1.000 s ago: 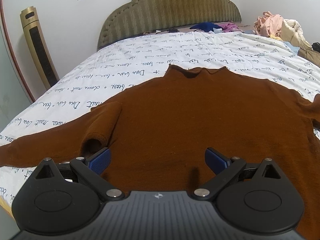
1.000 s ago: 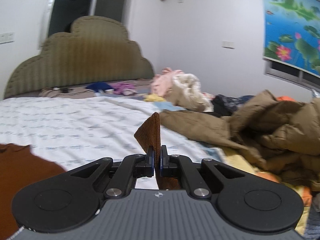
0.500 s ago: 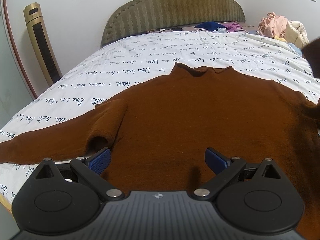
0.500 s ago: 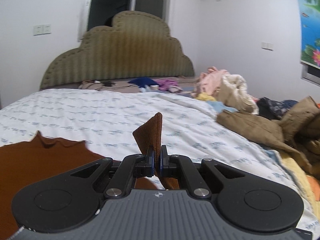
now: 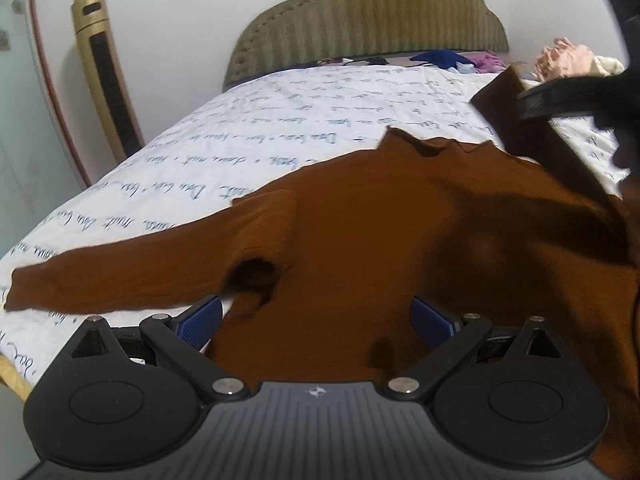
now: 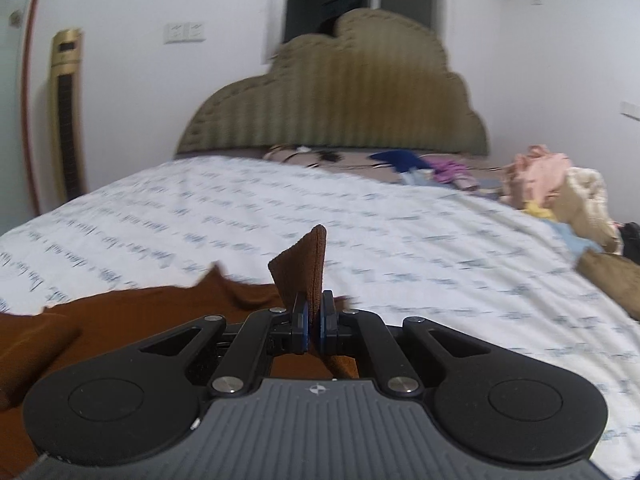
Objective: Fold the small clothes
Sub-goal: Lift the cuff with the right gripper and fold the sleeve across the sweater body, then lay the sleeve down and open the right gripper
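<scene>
The sweater (image 5: 360, 240) lies flat on the bed (image 5: 320, 112); right gripper (image 6: 314, 320), fingers clamped on its sleeve (image 6: 304, 264), folds inward; left gripper (image 5: 316, 320) hovers wide open, empty; next, lay that sleeve across the chest.

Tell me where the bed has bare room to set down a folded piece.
Bare sheet lies between the brown sweater's collar and the headboard. Crowded: the clothes pile along the right edge and small garments by the headboard.
</scene>
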A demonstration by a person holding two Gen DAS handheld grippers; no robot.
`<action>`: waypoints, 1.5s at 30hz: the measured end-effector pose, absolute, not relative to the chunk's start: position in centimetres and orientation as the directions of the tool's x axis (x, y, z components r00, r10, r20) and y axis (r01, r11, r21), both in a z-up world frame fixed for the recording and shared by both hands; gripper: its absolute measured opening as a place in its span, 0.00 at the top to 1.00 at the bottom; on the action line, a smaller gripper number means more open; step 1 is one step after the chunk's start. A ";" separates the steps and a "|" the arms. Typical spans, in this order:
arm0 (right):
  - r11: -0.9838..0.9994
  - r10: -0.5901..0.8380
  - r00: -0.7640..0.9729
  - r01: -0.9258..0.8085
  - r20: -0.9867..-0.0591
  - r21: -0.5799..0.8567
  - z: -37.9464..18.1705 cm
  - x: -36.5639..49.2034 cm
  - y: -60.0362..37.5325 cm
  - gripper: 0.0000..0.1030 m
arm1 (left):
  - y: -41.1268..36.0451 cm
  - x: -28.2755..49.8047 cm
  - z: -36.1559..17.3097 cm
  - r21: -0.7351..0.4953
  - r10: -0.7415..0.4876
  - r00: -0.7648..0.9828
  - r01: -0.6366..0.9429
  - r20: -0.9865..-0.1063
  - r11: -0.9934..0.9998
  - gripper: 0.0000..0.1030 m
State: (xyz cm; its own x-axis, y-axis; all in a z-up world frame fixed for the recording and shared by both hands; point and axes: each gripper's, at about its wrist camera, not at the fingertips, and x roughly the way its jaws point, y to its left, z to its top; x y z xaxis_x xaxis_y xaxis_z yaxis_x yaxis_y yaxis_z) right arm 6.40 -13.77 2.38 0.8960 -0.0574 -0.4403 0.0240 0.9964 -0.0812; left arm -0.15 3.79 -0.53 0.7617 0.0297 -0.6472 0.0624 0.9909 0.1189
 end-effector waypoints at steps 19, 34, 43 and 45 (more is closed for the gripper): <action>0.984 0.094 0.843 -0.160 -0.530 -0.081 -1.2 9.0 -3.1 0.94 | 7.8 -0.1 -0.3 0.113 0.103 0.769 -0.039 -0.631 0.993 0.02; 0.961 0.270 0.732 -0.248 -0.625 0.124 -3.1 10.1 -2.4 0.76 | 9.6 -0.1 -0.5 0.109 0.139 0.760 -0.090 -0.634 0.990 0.02; 0.910 0.411 0.651 -0.329 -0.638 0.251 -1.8 8.1 -3.1 0.49 | 9.9 0.1 -0.5 0.111 0.149 0.754 -0.101 -0.640 0.989 0.02; 0.913 0.405 0.648 -0.322 -0.645 0.250 -1.8 7.8 -3.1 0.49 | 9.9 0.2 -0.5 0.113 0.153 0.753 -0.105 -0.639 0.988 0.02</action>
